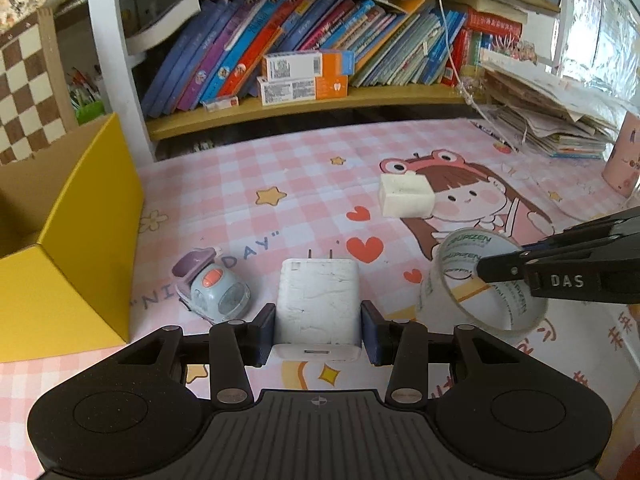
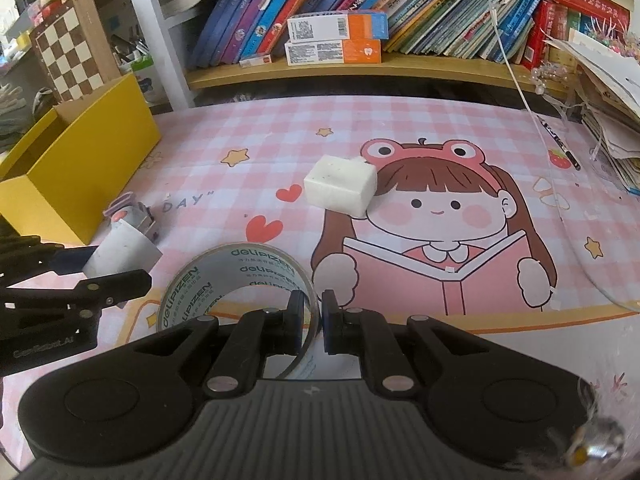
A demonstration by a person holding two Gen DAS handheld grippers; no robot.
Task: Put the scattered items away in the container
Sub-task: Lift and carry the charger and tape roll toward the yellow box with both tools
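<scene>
Left hand-held gripper (image 1: 318, 332) clamped on white charger (image 1: 318, 304), right hand-held gripper (image 2: 312, 322) pinching tape roll (image 2: 240, 280) wall, yellow box (image 1: 80, 240) at left, its contents hidden.

Tape roll (image 2: 240, 280) reads "deliPIZEN"; right gripper (image 1: 486, 268) marked "DAS"; mat (image 1: 240, 184) says "DAY".

Left gripper (image 1: 318, 330) fills the bottom of its frame: a matte black body, ribbed grey-black centre plate with a small crosshair mark, a round raised disc on each side. Black linkage arms, silver pivot screws, dark blue fingers (image 1: 264, 332). Right gripper (image 2: 311, 320), same build, with a small lightning-like mark on its ribbed plate. At the right edge of the left view, its side reads "DAS" in white letters.
</scene>
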